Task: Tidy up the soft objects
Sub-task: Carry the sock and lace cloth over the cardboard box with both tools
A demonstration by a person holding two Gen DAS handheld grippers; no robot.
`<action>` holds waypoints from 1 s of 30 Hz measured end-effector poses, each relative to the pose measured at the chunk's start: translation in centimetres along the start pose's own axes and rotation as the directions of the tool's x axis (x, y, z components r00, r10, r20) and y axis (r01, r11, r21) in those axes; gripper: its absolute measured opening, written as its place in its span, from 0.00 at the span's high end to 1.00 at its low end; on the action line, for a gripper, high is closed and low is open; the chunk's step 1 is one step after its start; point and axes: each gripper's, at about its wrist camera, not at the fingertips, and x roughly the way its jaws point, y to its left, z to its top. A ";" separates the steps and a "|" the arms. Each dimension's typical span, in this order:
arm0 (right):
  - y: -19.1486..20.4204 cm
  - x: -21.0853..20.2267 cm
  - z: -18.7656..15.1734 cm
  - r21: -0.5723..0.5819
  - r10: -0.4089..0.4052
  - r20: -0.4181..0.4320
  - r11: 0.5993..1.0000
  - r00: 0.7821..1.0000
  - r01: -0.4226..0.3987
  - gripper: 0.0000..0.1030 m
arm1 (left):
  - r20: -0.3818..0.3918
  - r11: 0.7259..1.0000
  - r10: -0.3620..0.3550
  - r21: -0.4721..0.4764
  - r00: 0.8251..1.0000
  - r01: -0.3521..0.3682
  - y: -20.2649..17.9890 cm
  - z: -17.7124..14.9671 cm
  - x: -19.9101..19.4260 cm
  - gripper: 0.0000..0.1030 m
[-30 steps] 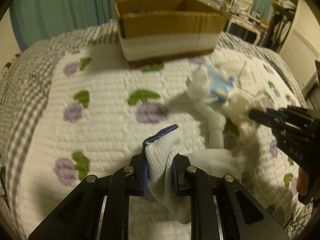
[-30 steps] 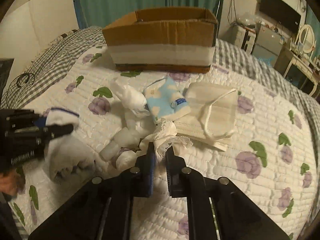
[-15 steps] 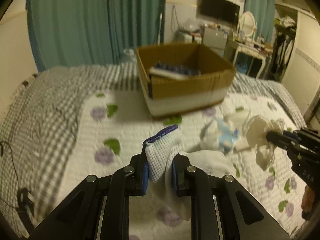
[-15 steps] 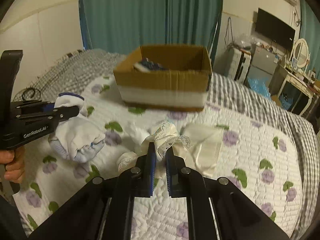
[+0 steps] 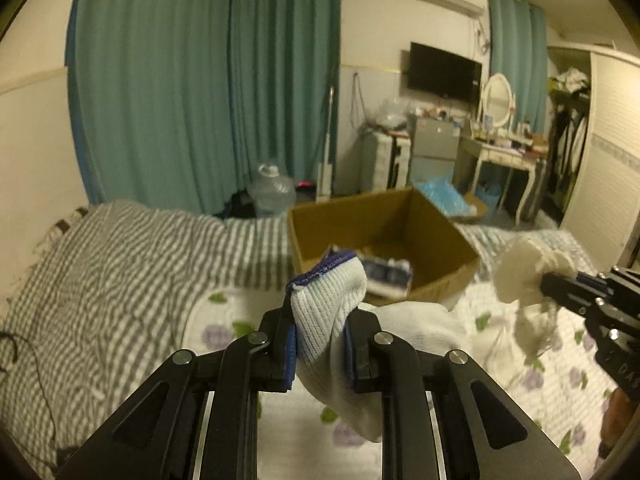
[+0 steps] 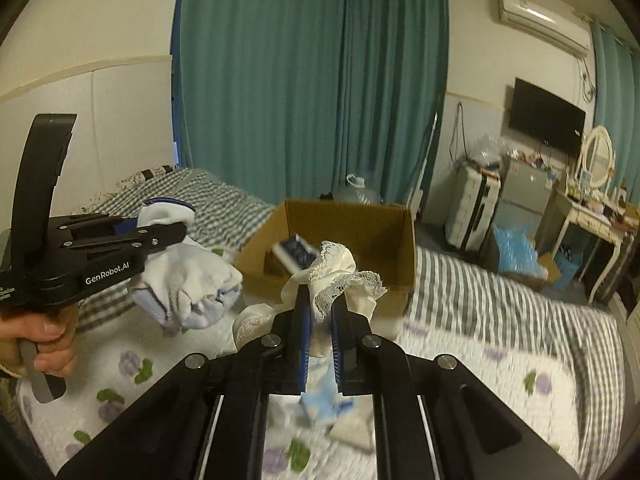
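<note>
Both hand-held grippers have risen off the bed since the earlier frames, carrying their loads up and toward the box, whose open top now faces the cameras where before only its side showed.

From left to right: the left hand-held gripper [image 5: 318, 344] is clamped on a white sock [image 5: 328, 304] with a blue cuff; the sock's cuff stands up between the jaws and its body droops below and to the right. In the right wrist view the same sock [image 6: 188, 284] hangs bunched beneath that gripper, held by the person's hand [image 6: 44, 336].

Ahead and slightly right of it sits the box [image 5: 384, 240], far side of the bed [image 5: 132, 256], open upward, with dark folded items already inside.

Further right, the right hand-held gripper [image 6: 320, 316] is clamped on a cream lace cloth [image 6: 336, 272], which dangles loosely.

Each load lies just short of the box's near rim, with the box straight ahead of both; the lace appears nearer the opening. Likely next: carry forward over the rim, then release. A blue patterned item remains on the quilt, blurred.
</note>
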 end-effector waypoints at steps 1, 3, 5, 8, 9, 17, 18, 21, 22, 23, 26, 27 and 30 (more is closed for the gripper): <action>0.0 0.5 0.6 -0.019 0.002 0.009 1.000 1.000 -0.002 0.91 | 0.002 1.000 -0.007 0.003 1.000 0.007 -0.3 0.6 0.8 0.83; 0.0 1.6 1.7 -0.061 -0.010 0.021 0.998 1.000 0.011 0.91 | 0.011 1.000 -0.011 0.000 1.000 0.011 -0.4 1.5 2.0 0.83; -0.2 2.7 2.7 -0.086 -0.014 0.033 0.996 0.999 0.016 0.91 | 0.021 1.000 -0.017 -0.007 1.000 0.018 -0.5 2.5 3.3 0.83; -0.9 4.7 4.3 -0.105 -0.028 0.050 0.994 0.998 0.033 0.91 | 0.028 1.000 -0.012 0.000 1.000 0.012 -0.7 3.9 5.1 0.83; -1.1 5.6 4.8 -0.109 -0.029 0.054 0.993 0.998 0.034 0.91 | 0.030 1.000 -0.007 0.008 1.000 0.007 -0.8 4.2 5.7 0.83; -3.2 12.2 6.7 -0.076 -0.031 0.057 0.996 0.998 0.035 0.91 | 0.010 0.998 0.039 0.044 0.999 -0.039 -1.1 6.7 11.5 0.83; -3.5 13.0 6.7 -0.071 -0.031 0.049 0.997 0.998 0.034 0.91 | -0.004 0.998 0.039 0.046 0.999 -0.039 -1.1 6.8 12.5 0.83; -4.6 15.1 6.4 -0.067 -0.038 0.017 0.997 0.999 0.039 0.91 | -0.032 0.996 0.032 0.080 0.999 -0.030 -1.8 6.8 14.9 0.83; -4.9 15.7 6.2 -0.063 -0.040 0.005 0.997 0.999 0.041 0.91 | -0.032 0.996 0.031 0.088 0.999 -0.028 -2.1 6.8 15.3 0.83; -5.1 16.5 6.0 -0.059 -0.046 -0.013 0.997 0.999 0.046 0.91 | -0.038 0.995 0.028 0.096 0.999 -0.024 -2.3 6.8 16.0 0.83; -5.3 18.5 5.4 -0.079 -0.076 -0.064 0.994 0.995 0.071 0.91 | -0.079 0.993 0.051 0.107 0.996 -0.042 -2.8 6.4 18.4 0.82; -5.4 19.1 5.1 -0.082 -0.081 -0.080 0.994 0.994 0.074 0.91 | -0.094 0.994 0.049 0.102 0.994 -0.040 -2.7 6.4 19.0 0.82; -5.5 20.1 4.5 -0.085 -0.076 -0.114 0.994 0.991 0.067 0.91 | -0.144 0.995 0.044 0.095 0.989 -0.031 -2.5 6.2 20.7 0.82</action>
